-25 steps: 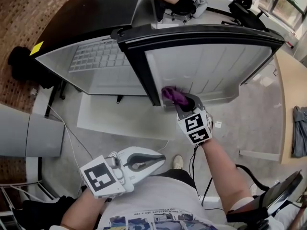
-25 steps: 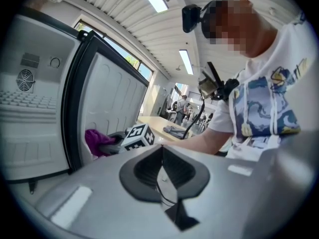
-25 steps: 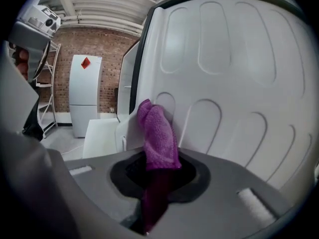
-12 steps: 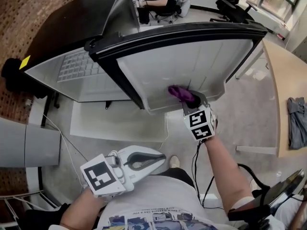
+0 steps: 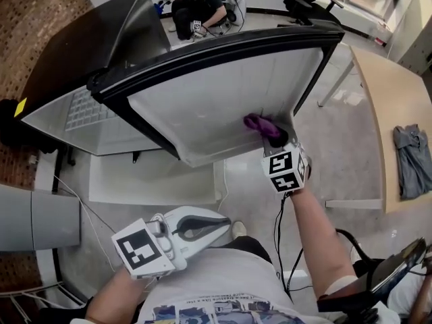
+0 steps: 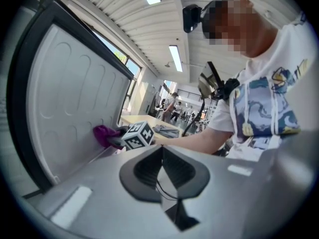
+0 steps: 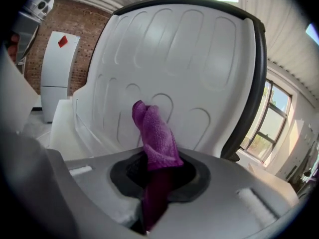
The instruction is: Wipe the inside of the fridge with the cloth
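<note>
The fridge door [image 5: 202,106] stands right ahead of the right gripper [image 5: 272,136], cloth [image 5: 258,122] touching it; open floor [image 5: 251,191] separates it from the left gripper [image 5: 219,225].

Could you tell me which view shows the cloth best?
The right gripper view: the cloth fills its centre, clamped in the jaws. The head view shows a small wad; the left gripper view, a distant scrap.

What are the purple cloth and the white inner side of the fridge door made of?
The purple cloth looks like microfibre or a similar soft knit: fine waffle texture, limp folds. The door's inner side appears to be moulded plastic, white and semi-matte: rounded embossed panels, soft sheen.
</note>
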The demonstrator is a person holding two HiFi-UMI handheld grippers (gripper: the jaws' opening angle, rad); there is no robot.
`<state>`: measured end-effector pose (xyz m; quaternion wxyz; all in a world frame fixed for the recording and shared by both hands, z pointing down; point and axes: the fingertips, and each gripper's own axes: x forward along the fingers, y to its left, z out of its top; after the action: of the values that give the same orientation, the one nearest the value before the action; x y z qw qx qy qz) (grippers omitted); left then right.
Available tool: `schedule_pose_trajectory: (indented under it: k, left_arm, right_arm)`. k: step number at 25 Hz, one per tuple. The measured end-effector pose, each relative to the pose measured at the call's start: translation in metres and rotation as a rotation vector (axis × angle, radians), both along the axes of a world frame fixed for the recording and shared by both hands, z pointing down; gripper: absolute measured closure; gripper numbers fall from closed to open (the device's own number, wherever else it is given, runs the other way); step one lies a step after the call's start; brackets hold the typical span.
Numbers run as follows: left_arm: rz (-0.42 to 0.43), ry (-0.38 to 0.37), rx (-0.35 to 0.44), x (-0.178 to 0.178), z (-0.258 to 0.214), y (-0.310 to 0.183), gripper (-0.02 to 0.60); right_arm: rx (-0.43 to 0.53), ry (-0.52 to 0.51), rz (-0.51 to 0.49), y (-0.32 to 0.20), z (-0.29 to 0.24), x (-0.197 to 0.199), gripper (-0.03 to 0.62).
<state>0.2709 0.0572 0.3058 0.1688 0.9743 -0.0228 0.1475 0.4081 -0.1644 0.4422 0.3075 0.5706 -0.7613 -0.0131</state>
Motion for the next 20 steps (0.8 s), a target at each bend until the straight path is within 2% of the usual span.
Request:
schedule_pose_trajectory:
  k: [4,9,13,17,20]
  left_arm:
    - [0.015,0.007,-0.004,0.011,0.001,0.004,0.575]
    - [0.015,0.019,-0.006,0.016,0.000,0.005,0.575]
    - [0.011,-0.003,0.031,0.010,0.008,0.000,0.575]
    - [0.018,-0.012,0.024,0.008,0.009,0.004,0.575]
    - [0.022,0.015,0.006,0.007,0.005,0.009,0.575]
  right_arm:
    - [0.032,0.072,0.017,0.000,-0.006,0.015,0.536]
    - [0.059,0.103,0.038,0.000,-0.013,0.026,0.536]
    - [0.072,0.114,0.046,-0.001,-0.016,0.029,0.536]
    - [0.112,0.087,0.065,0.007,-0.032,0.031,0.536]
    - [0.165,0.023,0.069,0.017,-0.055,0.026,0.536]
